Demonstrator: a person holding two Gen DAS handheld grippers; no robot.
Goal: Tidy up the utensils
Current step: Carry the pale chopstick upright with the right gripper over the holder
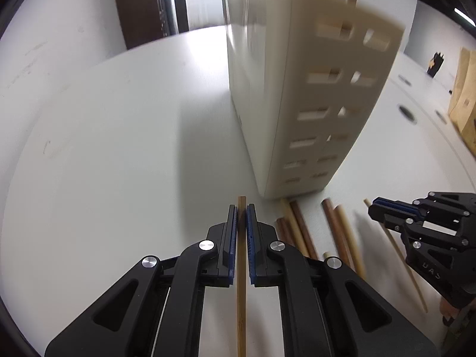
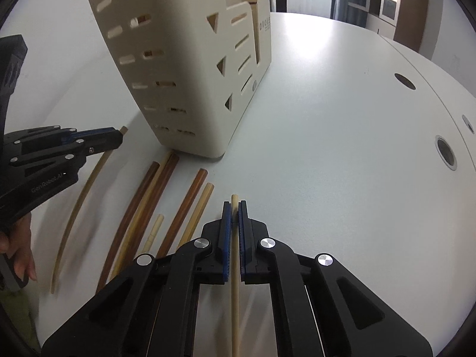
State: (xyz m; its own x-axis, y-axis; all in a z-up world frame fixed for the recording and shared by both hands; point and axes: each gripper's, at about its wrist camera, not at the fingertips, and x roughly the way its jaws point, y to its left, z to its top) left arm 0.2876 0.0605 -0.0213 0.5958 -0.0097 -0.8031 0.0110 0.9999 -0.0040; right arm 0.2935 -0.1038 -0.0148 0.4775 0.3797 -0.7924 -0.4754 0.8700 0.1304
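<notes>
- Gripping one chopstick each rn. The left gripper point(image 1: 241, 217) has its blue pads squeezed onto a tan bamboo chopstick point(image 1: 241, 291), which runs straight down the middle btw the jaws; its squared tip pokes out just past the fingertips.
- Right gripper point(image 2: 234, 212) is the same deal: jaws narrowed right down onto a pale chopstick point(image 2: 235, 297), with the rounded end sticking out a bit beyond the pads.
- Each shows up in the other's cam too. From the right wrist view the left gripper sits far left w/ its stick curving down under it, and part of a hand point(image 2: 17, 247) is visible on that handle.
- Cream utensil holder point(image 2: 184, 68) stands upright on the white table point(image 2: 342, 148). It's got slotted sides, triangle cutouts and stepped compartments. Looks blurry in the left wrist view.
- Loose chopsticks point(image 2: 154, 208) lie flat on the table just in front of the holder's base, btw the two grippers: a couple dark brown, a reddish-brown one, some pale ones, plus a short pale piece. Roughly parallel, a few touching side by side, ends pointing toward the holder.
- A few sticks seem to be inside the holder already (visible thru the slots); can't tell how many.
- Table also has round cable holes point(image 2: 404, 81) off to the right.
</notes>
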